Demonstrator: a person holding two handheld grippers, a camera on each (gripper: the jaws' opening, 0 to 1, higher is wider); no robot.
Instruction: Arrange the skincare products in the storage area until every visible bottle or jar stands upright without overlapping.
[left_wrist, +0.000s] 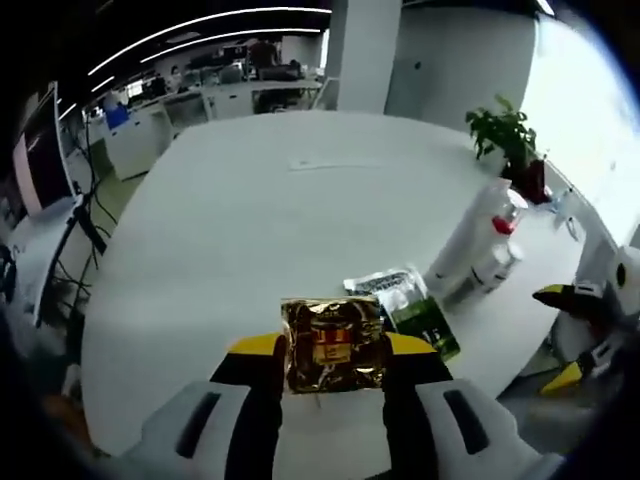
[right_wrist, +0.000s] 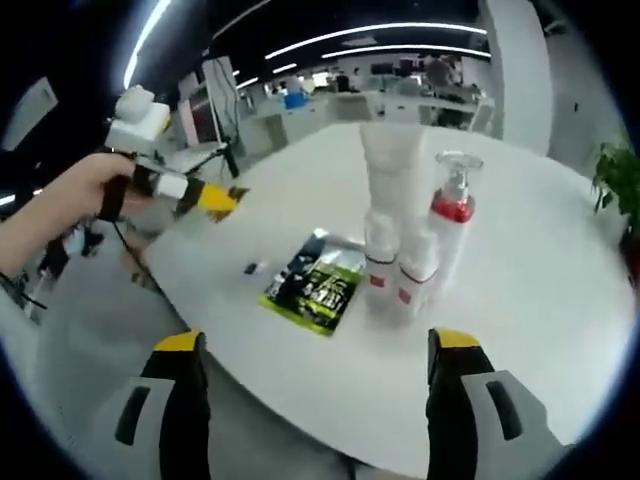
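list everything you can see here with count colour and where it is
gold sachet: 1, shiny gold with red label, between the left gripper's jaws
green sachet: 1, green and black, flat on table beside bottles
silver sachet: 1, silver-black, partly under the green one
bottles: about 4, white, one with a red pump collar, upright, clustered
table: 1, white, round
plant: 1, green, far table edge
left gripper: yellow-tipped, shut on sachet
right gripper: yellow-tipped, open
hand: 1, holding the left gripper

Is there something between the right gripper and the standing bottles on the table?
Nothing visible. The right gripper is open, off the table's near edge, facing the bottles. The green sachet lies flat, left of that path.
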